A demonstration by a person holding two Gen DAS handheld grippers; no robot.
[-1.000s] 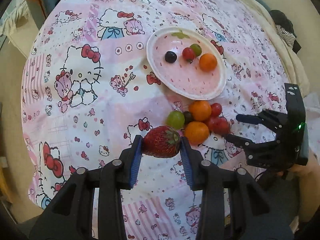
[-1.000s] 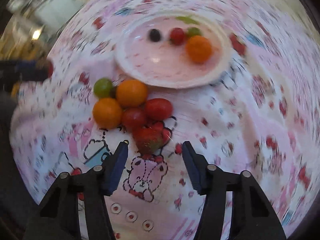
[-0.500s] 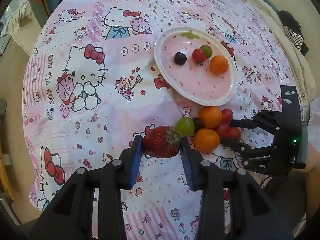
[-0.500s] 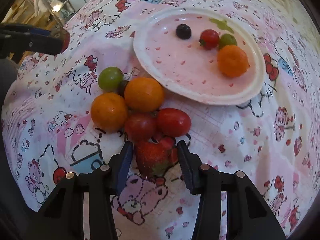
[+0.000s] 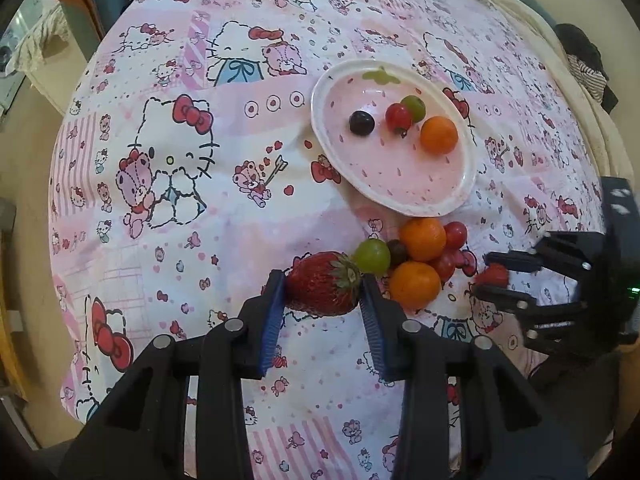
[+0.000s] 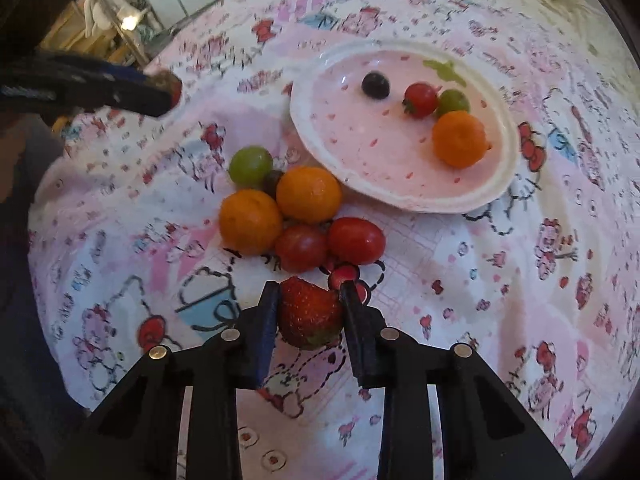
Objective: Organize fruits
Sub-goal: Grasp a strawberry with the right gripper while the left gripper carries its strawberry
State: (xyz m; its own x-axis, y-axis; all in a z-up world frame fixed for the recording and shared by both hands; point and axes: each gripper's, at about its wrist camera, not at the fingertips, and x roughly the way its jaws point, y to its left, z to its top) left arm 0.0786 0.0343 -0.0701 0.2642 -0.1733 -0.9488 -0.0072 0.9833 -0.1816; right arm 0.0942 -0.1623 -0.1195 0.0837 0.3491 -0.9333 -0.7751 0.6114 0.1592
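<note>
Between my right gripper (image 6: 310, 300) and the plate (image 6: 505, 168) a cluster of two oranges (image 6: 308, 194), two tomatoes (image 6: 356, 240) and a green grape (image 6: 251, 165) blocks the straight path, while the patterned cloth (image 6: 500, 280) to its right lies open.

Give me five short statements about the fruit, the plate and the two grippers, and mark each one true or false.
1. The left gripper holds a strawberry. True.
2. The plate holds two oranges. False: one orange, with a dark grape, a red tomato and a green grape.
3. The right gripper has its jaws on a smaller strawberry. True.
4. The plate is blue. False: it is pink with a white rim.
5. Two oranges lie on the cloth beside the plate. True.
</note>
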